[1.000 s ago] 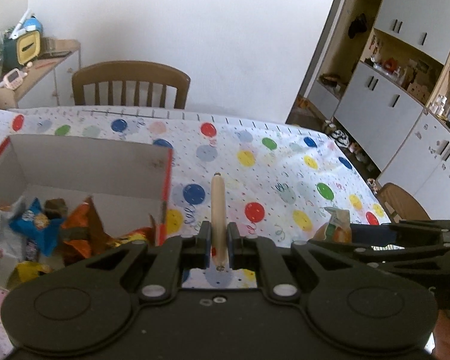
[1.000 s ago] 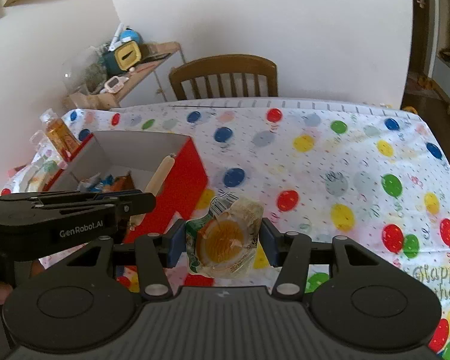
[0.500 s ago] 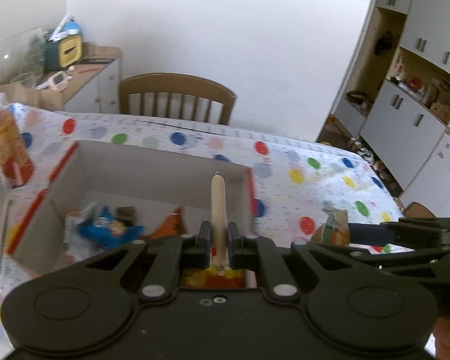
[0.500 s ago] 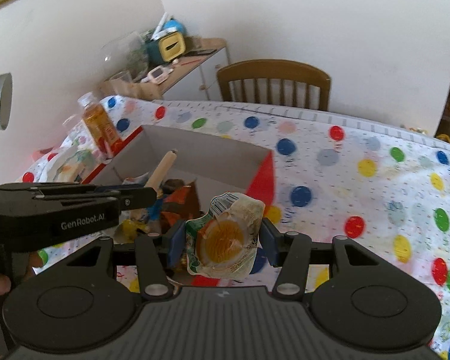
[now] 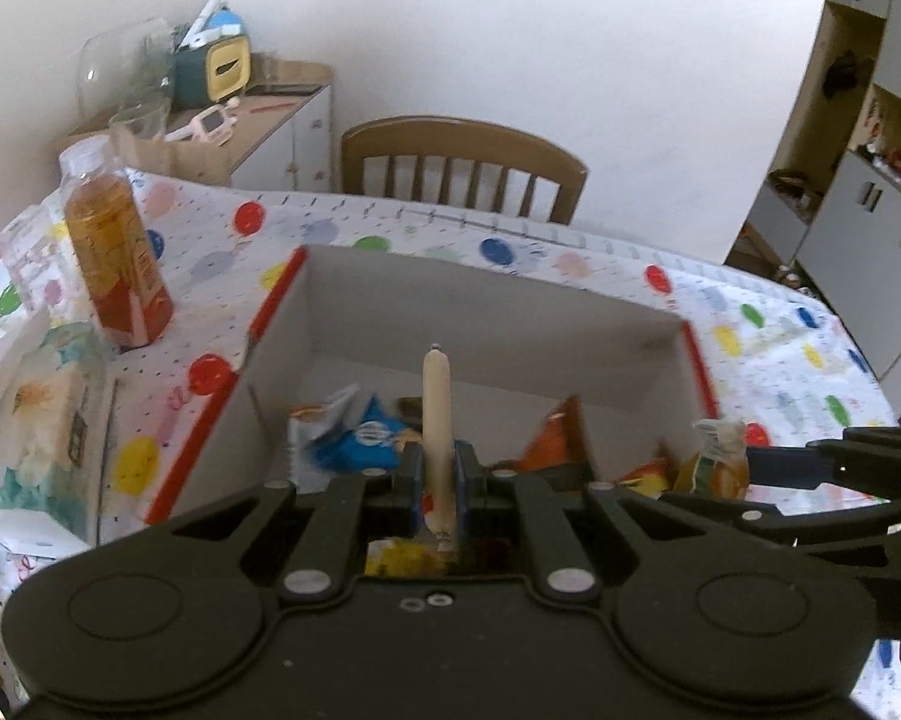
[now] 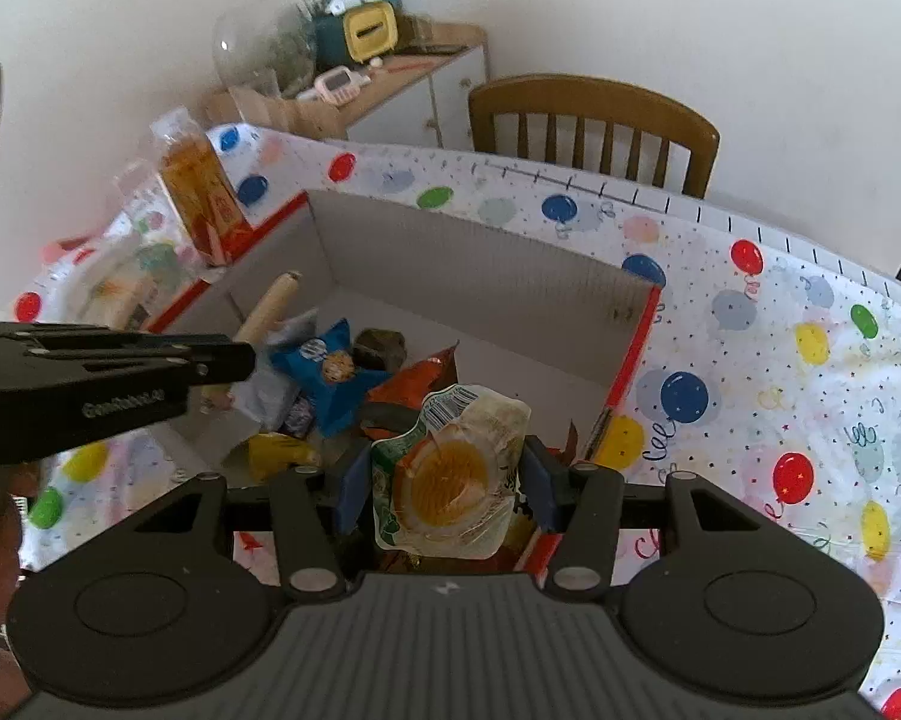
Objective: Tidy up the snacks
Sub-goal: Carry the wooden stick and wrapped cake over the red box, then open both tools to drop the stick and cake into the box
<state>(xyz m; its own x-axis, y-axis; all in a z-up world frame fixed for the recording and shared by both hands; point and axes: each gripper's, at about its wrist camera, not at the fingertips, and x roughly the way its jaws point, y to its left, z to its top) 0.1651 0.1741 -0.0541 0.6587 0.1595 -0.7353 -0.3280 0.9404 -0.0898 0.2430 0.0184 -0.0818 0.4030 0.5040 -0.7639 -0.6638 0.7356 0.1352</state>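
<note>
Both grippers, left gripper (image 5: pixel 437 471) and right gripper (image 6: pixel 444 483), are matte black with blue pads, silver screws and round embossed discs.

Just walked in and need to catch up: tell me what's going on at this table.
A person is sorting snacks into an open cardboard box on the balloon-print tablecloth, holding a gripper in each hand. The left gripper is shut on a thin tan snack stick; the right gripper is shut on a clear-wrapped snack cup with an orange centre. Both are held above the box, which already holds several packets, including a blue packet.
</note>
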